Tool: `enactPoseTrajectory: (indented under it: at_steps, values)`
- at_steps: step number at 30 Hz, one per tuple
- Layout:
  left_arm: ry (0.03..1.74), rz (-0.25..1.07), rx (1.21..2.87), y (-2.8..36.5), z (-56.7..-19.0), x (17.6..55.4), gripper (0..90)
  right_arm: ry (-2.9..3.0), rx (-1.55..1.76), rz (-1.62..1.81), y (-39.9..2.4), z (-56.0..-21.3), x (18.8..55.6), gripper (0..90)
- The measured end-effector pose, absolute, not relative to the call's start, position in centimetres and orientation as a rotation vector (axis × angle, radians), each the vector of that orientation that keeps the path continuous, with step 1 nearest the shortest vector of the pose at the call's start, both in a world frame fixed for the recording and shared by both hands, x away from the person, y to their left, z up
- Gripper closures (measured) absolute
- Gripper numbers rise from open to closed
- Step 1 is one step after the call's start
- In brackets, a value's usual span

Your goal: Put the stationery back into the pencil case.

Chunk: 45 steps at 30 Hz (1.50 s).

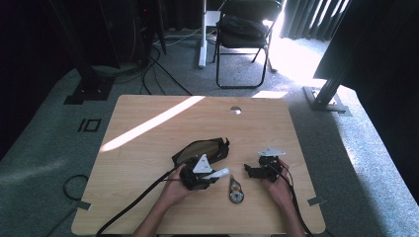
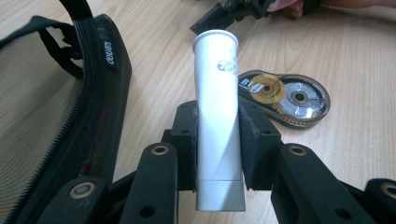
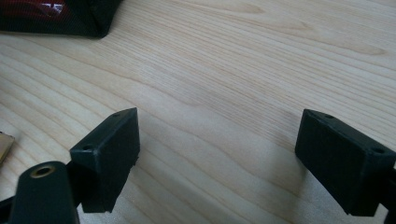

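- A smooth white tube (image 2: 217, 116), cylindrical with a flared rim at its far end, is clamped between the 2 matte black jaws of the left gripper (image 2: 217, 149); the pads are pressed against its lower half.
- The tube's long axis is seen running along the jaws, its rimmed end pointing away from the camera and its flat-seamed end nearest.
- In the high view the tube (image 1: 217, 174) is seen projecting from the left gripper (image 1: 200, 175) toward the right gripper (image 1: 264, 168).
- Beyond the jaws and to their right, a flat oval tape dispenser (image 2: 285, 95) of clear smoky plastic is laid on the table (image 2: 327, 51), with a yellow reel and a silver hub visible inside.
- To the left of the jaws, a black pouch (image 2: 51, 107) with a mesh panel and a zip edge is lying open.
- The right gripper (image 3: 217, 154) is seen with its 2 blocky jaws spread wide apart over bare pale wood grain, with nothing between them.
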<state>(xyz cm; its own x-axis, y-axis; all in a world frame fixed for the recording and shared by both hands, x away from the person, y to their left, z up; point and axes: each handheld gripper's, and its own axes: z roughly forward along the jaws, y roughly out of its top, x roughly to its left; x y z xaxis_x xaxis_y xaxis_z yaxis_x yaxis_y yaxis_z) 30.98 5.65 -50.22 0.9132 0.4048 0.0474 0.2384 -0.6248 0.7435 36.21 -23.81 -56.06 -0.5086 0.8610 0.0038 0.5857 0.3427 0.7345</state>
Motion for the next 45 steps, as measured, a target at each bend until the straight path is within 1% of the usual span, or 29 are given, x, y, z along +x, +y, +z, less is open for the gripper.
enactPoseTrajectory:
  at_steps: [45]
  values:
    - [0.409,0.306,2.233,7.2,-47.1,31.2,70.5,2.227,1.273,0.977,-23.8,-56.1,36.2,13.7]
